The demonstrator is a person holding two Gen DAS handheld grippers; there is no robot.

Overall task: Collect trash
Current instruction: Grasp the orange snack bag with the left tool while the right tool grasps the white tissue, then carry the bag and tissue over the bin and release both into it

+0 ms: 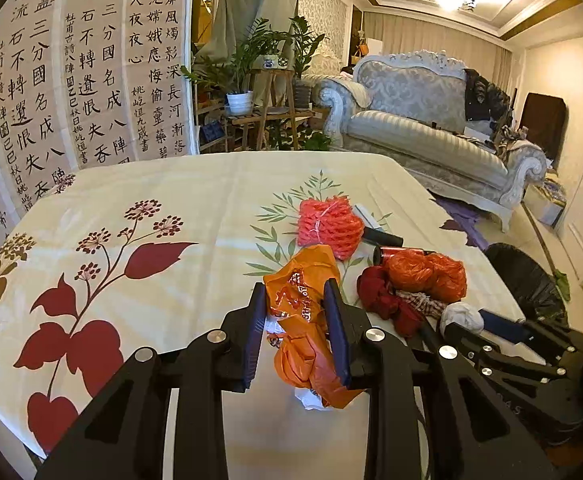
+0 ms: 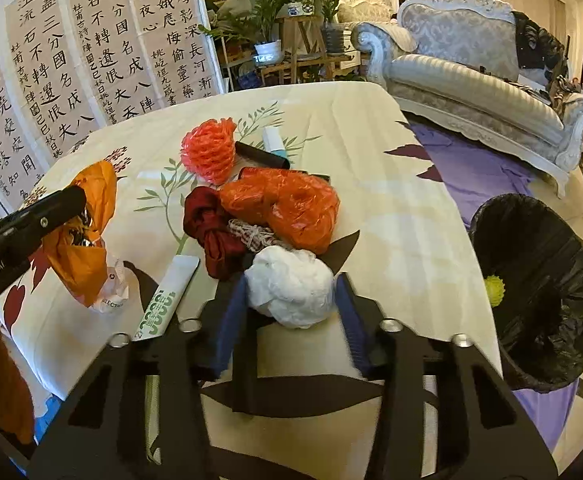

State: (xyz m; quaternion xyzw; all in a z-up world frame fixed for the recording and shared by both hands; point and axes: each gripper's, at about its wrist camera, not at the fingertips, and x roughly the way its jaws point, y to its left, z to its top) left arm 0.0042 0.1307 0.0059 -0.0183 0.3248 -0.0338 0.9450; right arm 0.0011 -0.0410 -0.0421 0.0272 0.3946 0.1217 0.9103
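Note:
My left gripper (image 1: pixel 296 298) is shut on an orange plastic bag (image 1: pixel 303 320), held a little above the table; it also shows in the right wrist view (image 2: pixel 87 240). My right gripper (image 2: pixel 291 294) has its jaws around a white crumpled wad (image 2: pixel 289 290) on the table, with the pads at its sides. Behind the wad lie an orange-red plastic bag (image 2: pixel 291 208), a dark red cloth knot (image 2: pixel 211 232), a checked scrap (image 2: pixel 257 238) and a pink foam net (image 2: pixel 209 152). A black-lined trash bin (image 2: pixel 539 280) stands on the floor at the right, with a yellow-green ball (image 2: pixel 494 290) inside.
The table has a cream floral cloth (image 1: pixel 131 216). A white-green tube (image 2: pixel 167 296), a clear wrapper (image 2: pixel 111 292), a black tube (image 2: pixel 261 156) and a small white-teal bottle (image 2: pixel 273 140) lie on it. A calligraphy screen (image 1: pixel 71 80), plants (image 1: pixel 267 52) and a sofa (image 1: pixel 423 120) stand beyond.

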